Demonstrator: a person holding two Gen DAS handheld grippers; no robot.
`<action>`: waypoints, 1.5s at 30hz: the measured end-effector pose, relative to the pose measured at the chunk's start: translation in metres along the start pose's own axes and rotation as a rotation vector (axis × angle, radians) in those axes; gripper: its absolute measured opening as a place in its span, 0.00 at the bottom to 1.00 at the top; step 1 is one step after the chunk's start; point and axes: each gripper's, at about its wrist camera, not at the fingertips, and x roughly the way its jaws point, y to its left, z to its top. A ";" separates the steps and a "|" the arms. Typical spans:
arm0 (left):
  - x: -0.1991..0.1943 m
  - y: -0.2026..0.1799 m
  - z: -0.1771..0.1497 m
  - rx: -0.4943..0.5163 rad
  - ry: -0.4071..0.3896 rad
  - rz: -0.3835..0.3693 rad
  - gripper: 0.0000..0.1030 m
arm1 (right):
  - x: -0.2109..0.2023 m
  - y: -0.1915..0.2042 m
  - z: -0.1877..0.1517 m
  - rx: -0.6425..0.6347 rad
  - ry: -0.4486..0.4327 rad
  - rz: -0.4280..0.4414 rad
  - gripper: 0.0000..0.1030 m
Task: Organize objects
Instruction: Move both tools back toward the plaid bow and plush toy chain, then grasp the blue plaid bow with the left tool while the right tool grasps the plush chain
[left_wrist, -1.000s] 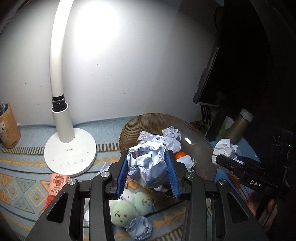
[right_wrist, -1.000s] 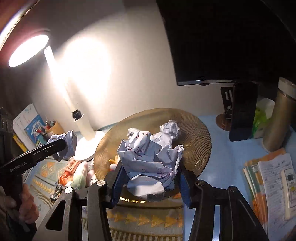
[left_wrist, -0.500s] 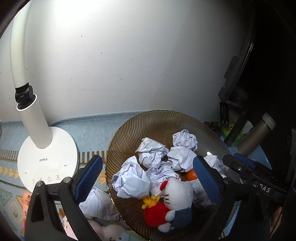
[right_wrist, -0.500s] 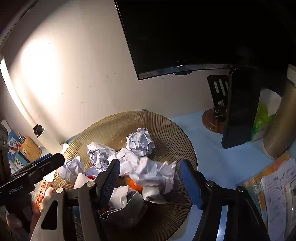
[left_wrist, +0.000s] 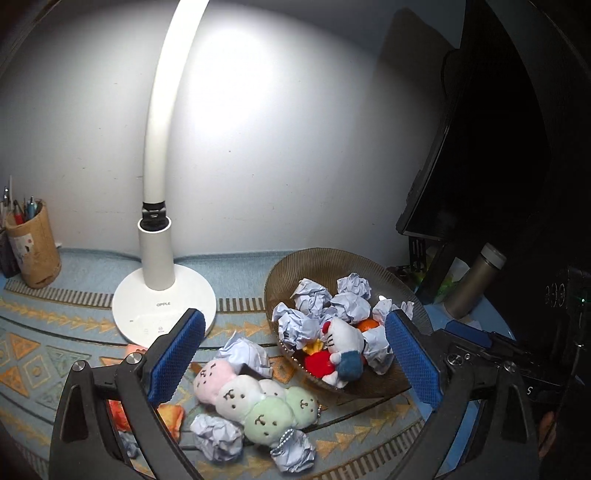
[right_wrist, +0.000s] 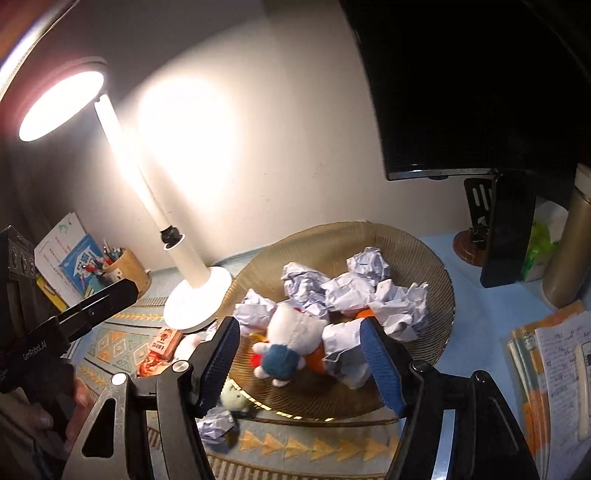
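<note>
A brown ribbed bowl (left_wrist: 295, 266) (right_wrist: 424, 258) holds several crumpled paper balls (left_wrist: 314, 295) (right_wrist: 351, 291), a white plush cat (left_wrist: 341, 338) (right_wrist: 291, 328) and something orange. Loose paper balls (left_wrist: 218, 437) (left_wrist: 245, 352) and a pastel plush string (left_wrist: 255, 397) lie on the patterned mat in front of the bowl. My left gripper (left_wrist: 293, 356) is open and empty, above the plush string and the bowl's left edge. My right gripper (right_wrist: 301, 363) is open and empty, over the bowl's near side; it also shows at the right of the left wrist view (left_wrist: 476, 343).
A white desk lamp (left_wrist: 162, 302) (right_wrist: 197, 299) stands left of the bowl. A pen cup (left_wrist: 33, 251) (right_wrist: 127, 273) is far left. A dark monitor (right_wrist: 480, 92), a phone on a stand (right_wrist: 508, 229), a metal flask (left_wrist: 474, 280) (right_wrist: 567, 254) and notebooks (right_wrist: 550, 354) are at the right.
Both grippers held crumpled paper balls a second ago, opened and dropped them into the bowl. Both have since pulled back from the bowl, open and empty.
</note>
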 end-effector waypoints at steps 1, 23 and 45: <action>-0.015 0.006 -0.004 -0.003 -0.017 0.021 0.96 | -0.003 0.010 -0.006 -0.010 0.005 0.019 0.64; -0.056 0.144 -0.139 -0.173 0.063 0.272 0.95 | 0.067 0.056 -0.129 0.034 0.144 0.052 0.66; -0.035 0.130 -0.131 -0.004 0.211 0.293 0.95 | 0.103 0.145 -0.062 -0.359 0.162 -0.006 0.66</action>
